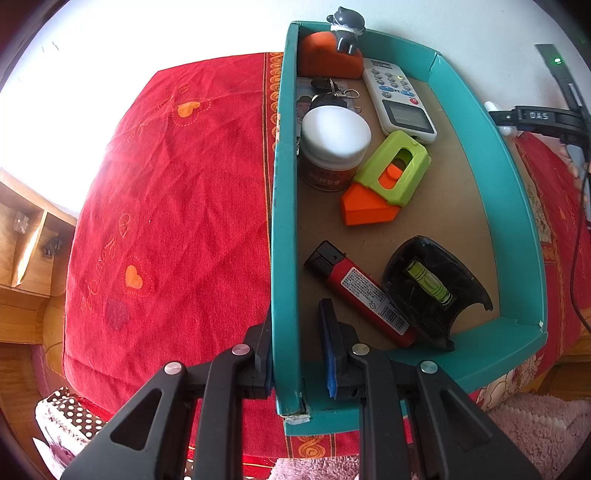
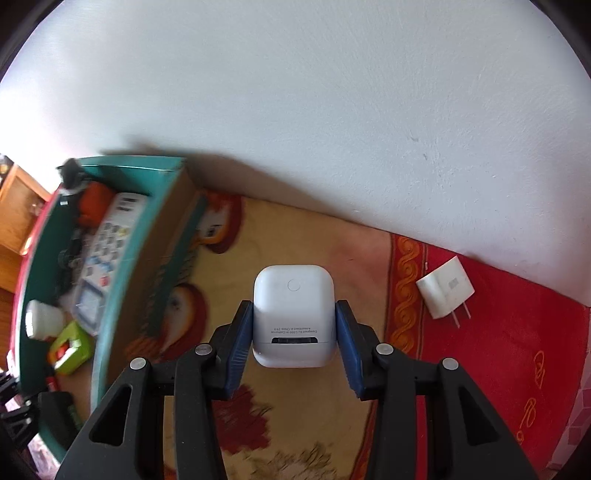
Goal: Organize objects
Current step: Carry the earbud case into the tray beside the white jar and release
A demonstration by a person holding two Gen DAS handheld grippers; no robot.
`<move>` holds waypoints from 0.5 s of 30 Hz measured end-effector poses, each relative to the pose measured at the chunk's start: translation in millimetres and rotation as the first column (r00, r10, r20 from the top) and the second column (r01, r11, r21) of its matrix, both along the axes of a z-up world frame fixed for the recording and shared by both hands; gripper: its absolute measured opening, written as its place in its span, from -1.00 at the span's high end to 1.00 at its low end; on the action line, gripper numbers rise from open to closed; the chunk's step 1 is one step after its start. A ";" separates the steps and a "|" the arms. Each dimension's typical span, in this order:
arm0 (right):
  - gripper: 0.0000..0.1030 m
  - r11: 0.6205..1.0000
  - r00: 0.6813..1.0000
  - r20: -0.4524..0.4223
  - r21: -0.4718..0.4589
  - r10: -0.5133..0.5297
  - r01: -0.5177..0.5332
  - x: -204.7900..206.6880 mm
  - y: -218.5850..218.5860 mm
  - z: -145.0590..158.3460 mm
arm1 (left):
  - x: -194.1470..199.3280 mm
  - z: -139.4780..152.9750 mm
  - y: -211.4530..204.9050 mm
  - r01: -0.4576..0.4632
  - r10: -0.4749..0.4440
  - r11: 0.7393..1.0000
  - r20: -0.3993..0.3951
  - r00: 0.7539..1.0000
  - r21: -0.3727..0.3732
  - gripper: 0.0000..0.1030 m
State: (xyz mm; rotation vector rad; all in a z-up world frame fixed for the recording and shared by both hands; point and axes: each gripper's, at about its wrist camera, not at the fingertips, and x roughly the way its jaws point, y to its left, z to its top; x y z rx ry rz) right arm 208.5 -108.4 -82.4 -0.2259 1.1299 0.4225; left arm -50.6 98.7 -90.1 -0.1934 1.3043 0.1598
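A teal box (image 1: 284, 229) sits on a red bedspread and holds several items: a red lighter (image 1: 364, 293), a black level (image 1: 432, 288), a green and orange cutter (image 1: 388, 177), a white-lidded jar (image 1: 334, 142), a white remote (image 1: 397, 99), keys and an orange block. My left gripper (image 1: 295, 354) straddles the box's left wall, one finger outside, one inside, with a gap beside the inner pad. My right gripper (image 2: 293, 343) is shut on a white earbud case (image 2: 293, 314), held above the bedspread to the right of the box (image 2: 110, 295).
A white charger plug (image 2: 445, 288) lies on the red cover at the right, near the white wall (image 2: 332, 110). Wooden furniture (image 1: 26, 236) stands at the far left. A grey figurine (image 1: 347, 27) perches on the box's far rim. A pink rug (image 1: 535, 424) lies below.
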 end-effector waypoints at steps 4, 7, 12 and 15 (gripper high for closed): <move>0.14 0.998 0.999 0.027 0.040 0.042 -0.043 -22.1 11.2 18.6 | 0.5 0.0 -0.1 0.003 -0.003 1.000 -0.001 1.000 0.001 0.66; 0.14 0.994 0.996 0.047 0.069 0.079 -0.082 -36.3 22.9 32.0 | 0.8 0.2 -0.3 0.004 -0.004 1.000 -0.001 1.000 0.001 0.66; 0.14 0.980 0.985 0.070 0.105 0.159 -0.166 -53.0 60.3 50.7 | 1.4 0.1 -0.6 0.006 -0.006 1.000 -0.001 1.000 0.001 0.66; 0.14 0.967 0.974 0.062 0.118 0.220 -0.226 -57.6 82.7 51.9 | 1.4 0.0 -0.6 0.006 -0.006 1.000 0.000 1.000 0.000 0.66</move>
